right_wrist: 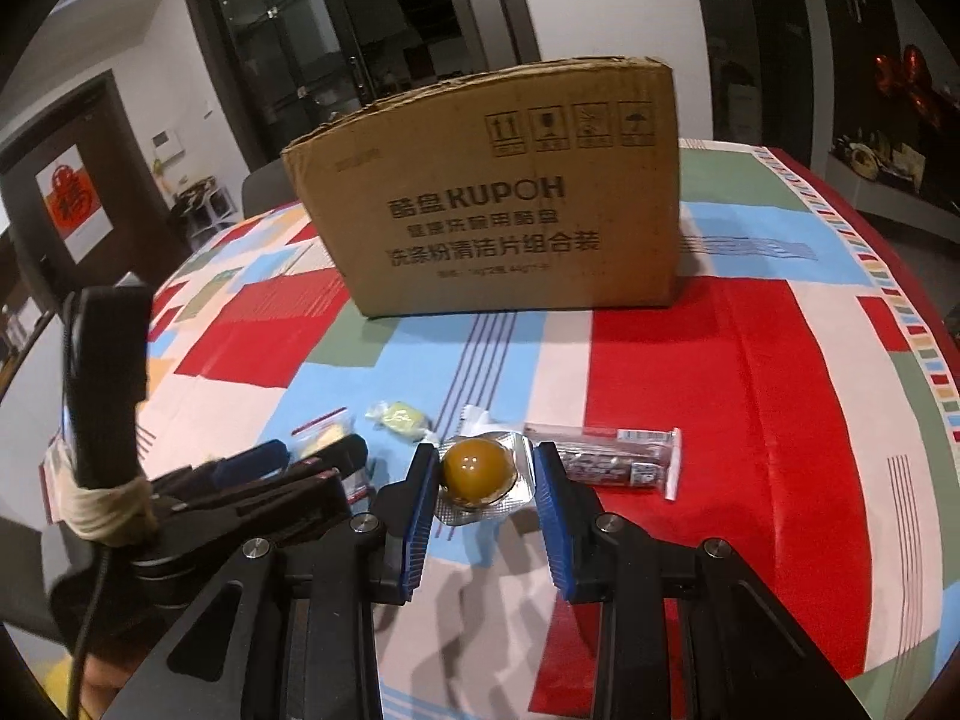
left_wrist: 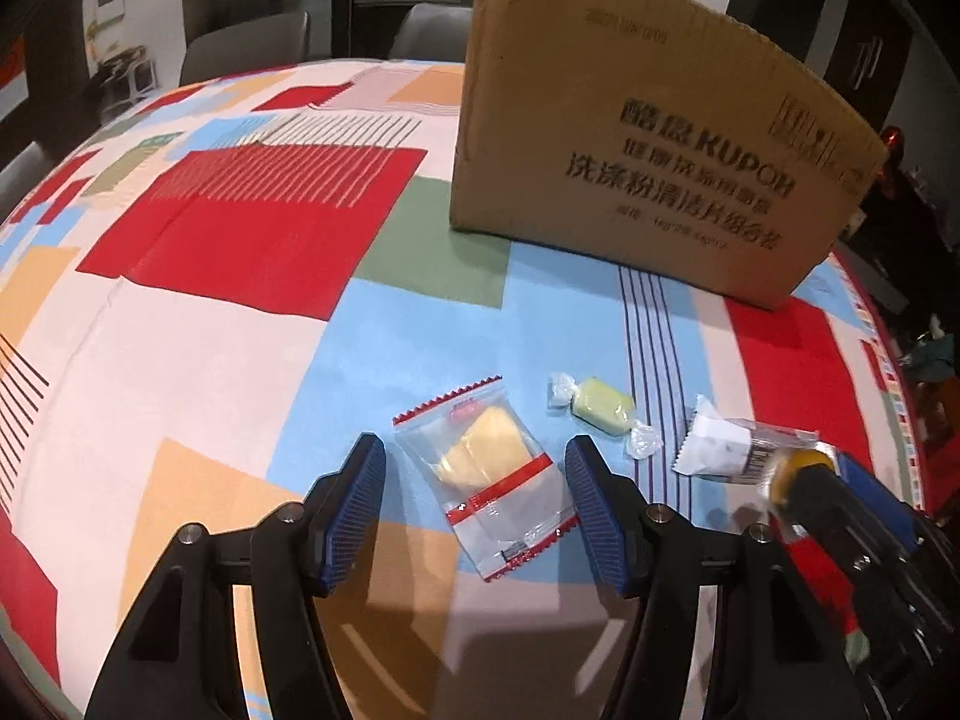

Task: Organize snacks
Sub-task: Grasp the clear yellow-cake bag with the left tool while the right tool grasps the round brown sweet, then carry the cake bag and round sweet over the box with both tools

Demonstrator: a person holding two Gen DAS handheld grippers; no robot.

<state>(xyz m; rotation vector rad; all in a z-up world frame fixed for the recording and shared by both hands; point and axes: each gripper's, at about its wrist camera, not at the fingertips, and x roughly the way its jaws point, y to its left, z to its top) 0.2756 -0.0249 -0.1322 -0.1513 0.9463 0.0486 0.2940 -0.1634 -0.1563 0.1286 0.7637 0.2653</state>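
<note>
The desk (left_wrist: 252, 228), under a cloth of red, blue, green and cream blocks, carries a tall cardboard box (right_wrist: 498, 204) printed with KUPOH, standing upright toward the far side. In front of the box, snacks lie in a loose row on the cloth. At the right lies a long dark bar in a clear wrapper (right_wrist: 612, 459). Left of it, the right gripper (right_wrist: 485, 468) has its blue fingers clamped on a foil-backed blister holding an amber ball (right_wrist: 479, 471), raised just off the cloth. A small green twist-wrapped candy (left_wrist: 602, 411) lies on the blue patch, apart from the others. The left gripper (left_wrist: 474, 474) hovers with fingers apart either side of a clear packet with a yellow cake (left_wrist: 486, 468), not pressing it.
</note>
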